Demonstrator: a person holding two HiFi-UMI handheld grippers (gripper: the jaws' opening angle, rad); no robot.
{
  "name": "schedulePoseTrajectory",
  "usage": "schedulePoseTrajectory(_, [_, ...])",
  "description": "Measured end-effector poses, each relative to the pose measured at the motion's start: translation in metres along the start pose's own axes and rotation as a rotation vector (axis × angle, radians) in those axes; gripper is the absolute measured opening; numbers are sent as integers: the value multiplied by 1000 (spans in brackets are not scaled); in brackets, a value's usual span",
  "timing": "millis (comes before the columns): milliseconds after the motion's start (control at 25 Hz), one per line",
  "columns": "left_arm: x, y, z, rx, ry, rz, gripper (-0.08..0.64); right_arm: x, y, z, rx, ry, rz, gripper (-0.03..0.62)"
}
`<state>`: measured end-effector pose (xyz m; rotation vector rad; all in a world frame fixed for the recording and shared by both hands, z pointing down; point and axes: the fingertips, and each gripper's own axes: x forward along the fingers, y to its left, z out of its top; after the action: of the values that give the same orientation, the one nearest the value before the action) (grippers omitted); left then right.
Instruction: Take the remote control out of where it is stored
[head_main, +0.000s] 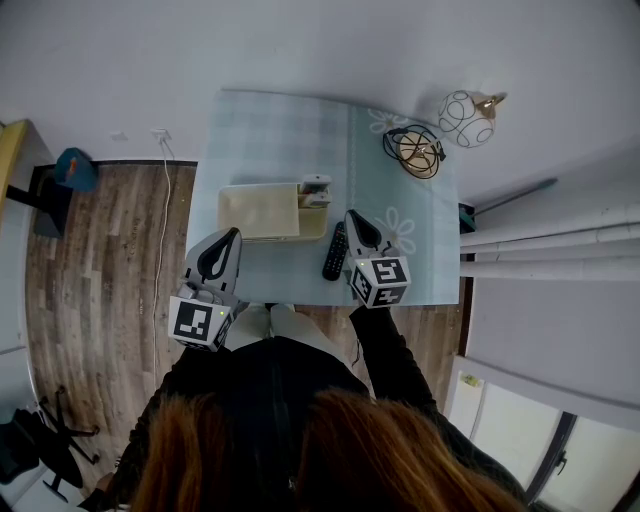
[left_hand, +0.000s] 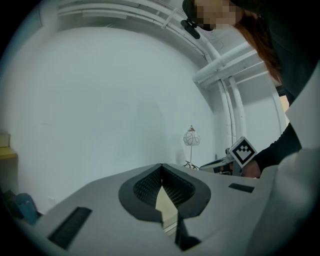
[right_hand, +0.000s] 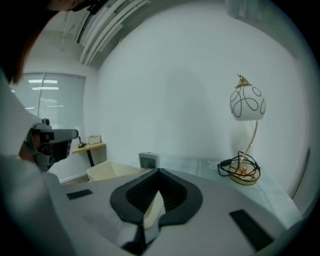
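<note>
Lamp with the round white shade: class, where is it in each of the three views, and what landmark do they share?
Head view: lamp in the upper right.
Left gripper view: lamp right of centre, small.
Right gripper view: lamp in the upper right, large.
Shared landmark: the coiled black cable at its base.

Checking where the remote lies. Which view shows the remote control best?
Head view: the remote control lies in full on the table, beside the box. Neither gripper view shows it.
</note>
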<state>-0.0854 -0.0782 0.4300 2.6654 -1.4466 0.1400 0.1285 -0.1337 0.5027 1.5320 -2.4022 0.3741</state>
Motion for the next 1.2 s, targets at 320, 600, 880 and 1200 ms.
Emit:
schedulePoseTrajectory(320, [-2, 0, 0, -6, -7, -3, 6, -20, 26, 26, -37, -78, 45, 14])
schedulePoseTrajectory(600, [-5, 1, 3, -4, -19, -8, 6, -34, 50, 33, -29, -116, 87, 14])
schedulePoseTrajectory(880, [-8, 1, 3, 4, -20, -11, 6, -44, 62, 37, -33, -126, 89, 14])
schedulePoseTrajectory(1200, [-8, 2, -2, 8, -5, -15, 6, -52, 66, 42, -36, -143, 89, 14])
